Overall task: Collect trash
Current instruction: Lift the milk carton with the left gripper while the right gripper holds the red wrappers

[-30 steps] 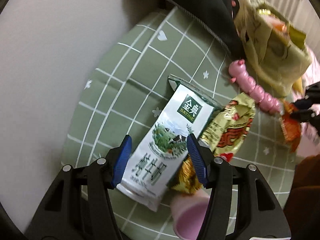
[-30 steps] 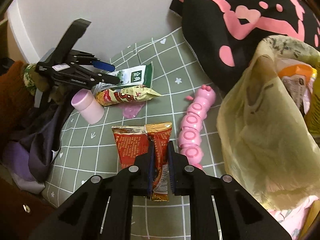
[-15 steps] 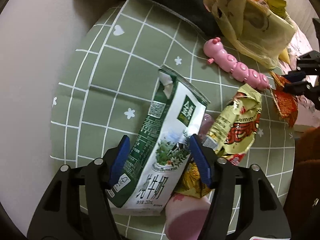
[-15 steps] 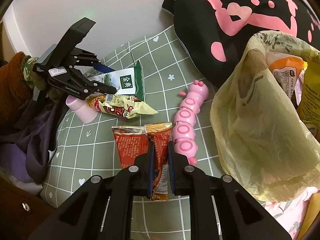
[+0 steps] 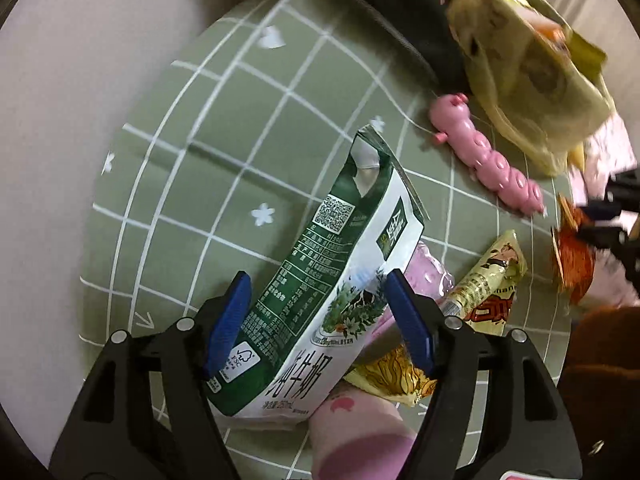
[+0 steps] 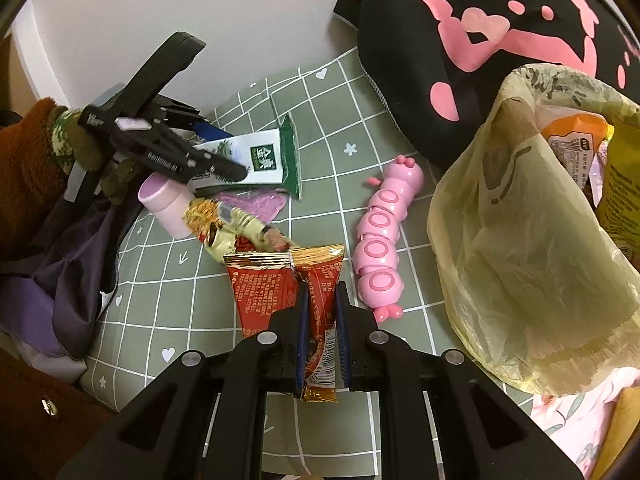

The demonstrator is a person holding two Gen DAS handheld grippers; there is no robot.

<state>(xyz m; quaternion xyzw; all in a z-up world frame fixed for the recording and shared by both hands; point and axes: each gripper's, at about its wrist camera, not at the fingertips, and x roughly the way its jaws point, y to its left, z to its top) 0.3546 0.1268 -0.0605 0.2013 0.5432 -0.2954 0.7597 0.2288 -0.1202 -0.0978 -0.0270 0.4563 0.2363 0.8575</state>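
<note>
The left tongs [image 5: 316, 312] straddle the milk carton [image 5: 340, 276], blue pads at both sides, its long axis running forward along the fingers; since a second ago it has tipped up off the green checked surface [image 5: 224, 128]; the right tongs [image 6: 322, 340], pinched narrow on the red wrapper [image 6: 280, 288], sit nearer the yellow trash bag [image 6: 520, 248] to their right.

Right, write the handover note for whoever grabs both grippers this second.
Left gripper: fingers astride the green-and-white milk carton, which is tilted up off the green checked cloth; firm grip not confirmed.
Right gripper: shut on the red snack wrapper.
Yellow trash bag: to the right, open, already holding some packets.
Left: bag the wrapper and carton, then the yellow snack wrapper and the flat pink wrapper.
</note>
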